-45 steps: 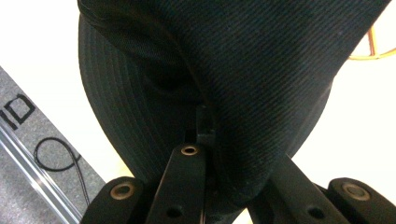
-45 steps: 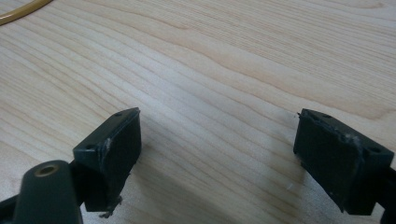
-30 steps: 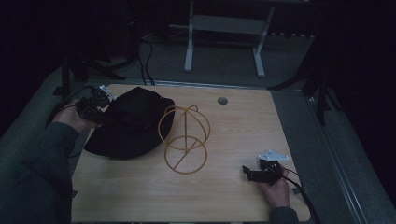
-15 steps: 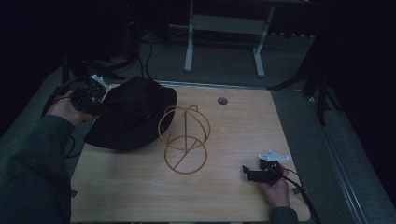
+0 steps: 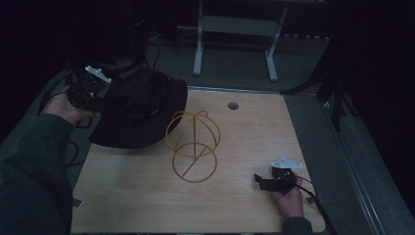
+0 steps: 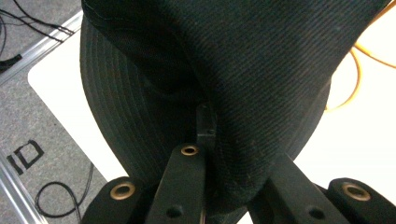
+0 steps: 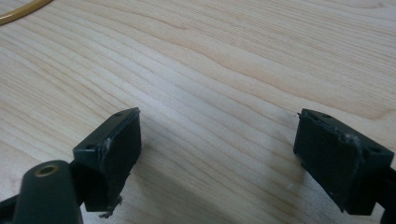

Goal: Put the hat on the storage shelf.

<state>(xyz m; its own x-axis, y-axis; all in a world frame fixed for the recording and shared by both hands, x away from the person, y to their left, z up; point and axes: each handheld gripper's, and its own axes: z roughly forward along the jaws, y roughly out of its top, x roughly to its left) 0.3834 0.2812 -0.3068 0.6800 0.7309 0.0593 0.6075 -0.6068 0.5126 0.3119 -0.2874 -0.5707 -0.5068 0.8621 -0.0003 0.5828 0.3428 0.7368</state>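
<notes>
A black brimmed hat (image 5: 142,112) hangs partly lifted over the table's far left corner. My left gripper (image 5: 103,95) is shut on its brim at the left edge. In the left gripper view the jaws (image 6: 224,154) pinch a fold of the dark hat fabric (image 6: 261,70). A yellow wire stand (image 5: 193,147) made of rings and a rounded top stands upright mid-table, just right of the hat. My right gripper (image 5: 262,182) rests low near the front right of the wooden table (image 5: 254,132). Its pads (image 7: 114,149) stand wide open (image 7: 217,154) over bare wood.
A round grommet hole (image 5: 233,105) sits near the table's far edge. Metal frame legs (image 5: 235,29) stand on the floor behind. A dark tripod leg (image 5: 337,98) is at the right, and cables (image 6: 56,200) lie on the floor at the left.
My left hand has risen and carried the hat's brim up with it, so the hat's left side now hangs higher. The right gripper and the wire stand have not moved.
</notes>
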